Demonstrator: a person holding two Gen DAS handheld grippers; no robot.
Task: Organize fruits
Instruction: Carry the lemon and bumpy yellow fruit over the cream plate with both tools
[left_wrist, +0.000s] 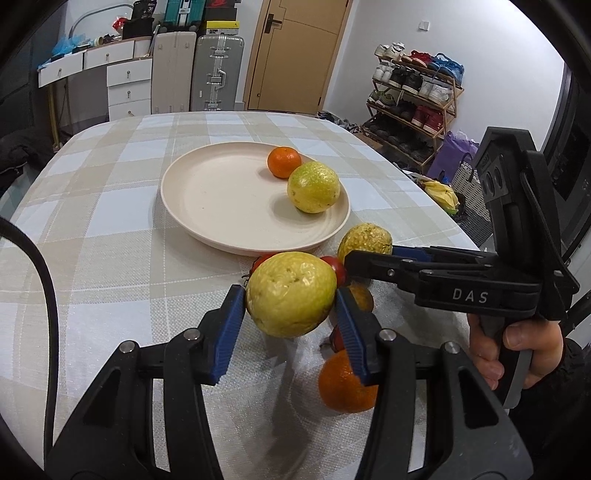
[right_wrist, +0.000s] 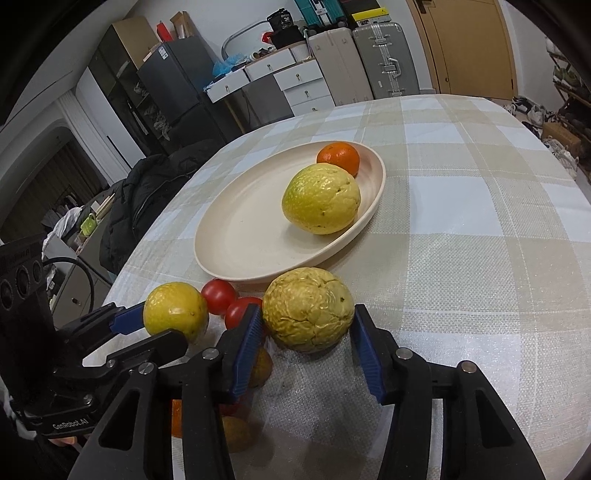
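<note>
Smooth yellow-green fruit (left_wrist: 291, 293) sits between the left fingers (left_wrist: 231, 325), both blue pads against its sides, raised off the surface. Wrinkled, duller yellow fruit (right_wrist: 308, 308) lies between the right fingers (right_wrist: 247, 354), resting on the surface just before the plate (right_wrist: 240, 236); contact on its right side unclear. Beyond both sets of fingers, the cream plate carries a third yellow-green fruit (right_wrist: 321, 199) and a small orange mandarin (right_wrist: 338, 157) touching it, near the far rim. Two red tomatoes (right_wrist: 229, 301) lie between the two gripped fruits. Under and behind the fingers: an orange (left_wrist: 345, 384) and brownish small fruits (right_wrist: 260, 367), partly hidden.
</note>
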